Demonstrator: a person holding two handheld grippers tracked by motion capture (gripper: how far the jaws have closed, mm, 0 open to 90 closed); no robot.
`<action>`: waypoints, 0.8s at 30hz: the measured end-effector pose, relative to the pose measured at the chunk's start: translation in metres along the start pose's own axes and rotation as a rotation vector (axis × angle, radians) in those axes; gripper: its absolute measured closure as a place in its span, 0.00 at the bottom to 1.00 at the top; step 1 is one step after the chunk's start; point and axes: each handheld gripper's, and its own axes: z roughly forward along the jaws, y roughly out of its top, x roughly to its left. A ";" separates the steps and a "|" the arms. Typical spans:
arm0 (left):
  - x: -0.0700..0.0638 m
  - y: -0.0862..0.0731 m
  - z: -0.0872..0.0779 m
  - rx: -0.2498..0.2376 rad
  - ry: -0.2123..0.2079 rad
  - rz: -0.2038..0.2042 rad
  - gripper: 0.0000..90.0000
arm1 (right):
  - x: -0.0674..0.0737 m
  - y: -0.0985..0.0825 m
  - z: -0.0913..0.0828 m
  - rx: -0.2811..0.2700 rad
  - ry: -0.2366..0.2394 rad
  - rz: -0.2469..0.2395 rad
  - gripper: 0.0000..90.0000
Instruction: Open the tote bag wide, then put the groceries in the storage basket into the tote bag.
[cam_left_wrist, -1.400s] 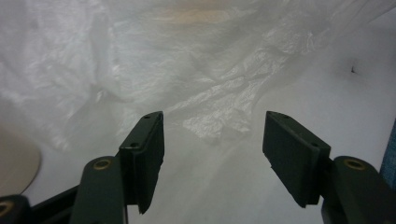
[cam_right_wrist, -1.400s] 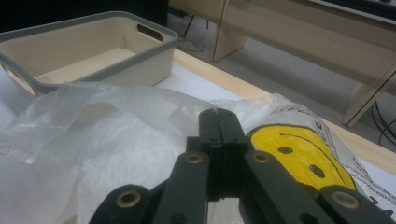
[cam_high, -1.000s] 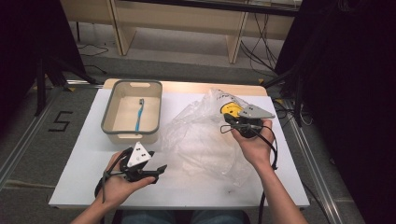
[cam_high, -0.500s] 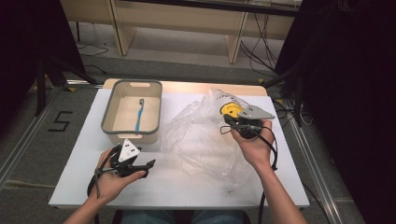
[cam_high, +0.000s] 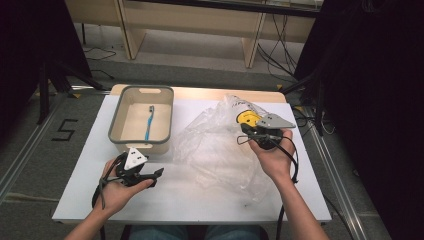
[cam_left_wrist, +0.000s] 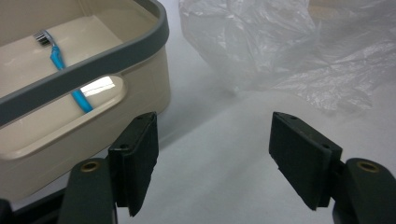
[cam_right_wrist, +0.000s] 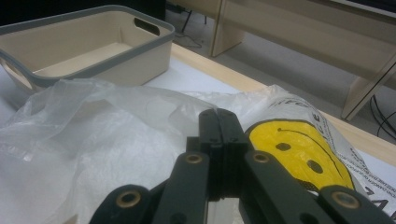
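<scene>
**Bag pinched at right, left claw wide over bare surface**

A beige bin (cam_high: 141, 120) with a grey rim stands at the far left of the white surface (cam_high: 200, 200). A blue toothbrush (cam_high: 148, 123) lies flat on its floor, bristles toward the far end. Just right of the bin sprawls a crumpled clear plastic bag (cam_high: 220, 150), spread across the middle of the surface; its far right part bears a yellow smiley print (cam_high: 246, 118). The near edge of the bag reaches toward the person's right forearm. Beyond the surface are wooden shelf legs and cables on the floor.

The left claw (cam_high: 152, 176) is held low over the near left of the surface, just in front of the bin's near wall and pointing toward the bag. In the left gripper view its jaws stand wide apart with nothing between them; bare surface shows in the gap, the bin's handle cut-out (cam_left_wrist: 100, 86) is close at one side, and the bag's edge lies ahead, not touched.

The right claw (cam_right_wrist: 218, 135) is pressed together, clamped on the bag's film beside the smiley print.
</scene>
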 end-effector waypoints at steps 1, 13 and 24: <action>0.001 0.000 0.000 -0.002 0.004 -0.005 0.36 | 0.000 0.000 0.000 0.001 -0.001 -0.001 1.00; 0.006 -0.001 0.000 0.003 0.025 -0.011 0.36 | 0.000 -0.001 0.000 0.005 -0.001 0.002 1.00; 0.006 0.000 0.001 0.004 0.025 -0.002 0.36 | 0.000 -0.002 -0.001 0.013 -0.001 0.008 1.00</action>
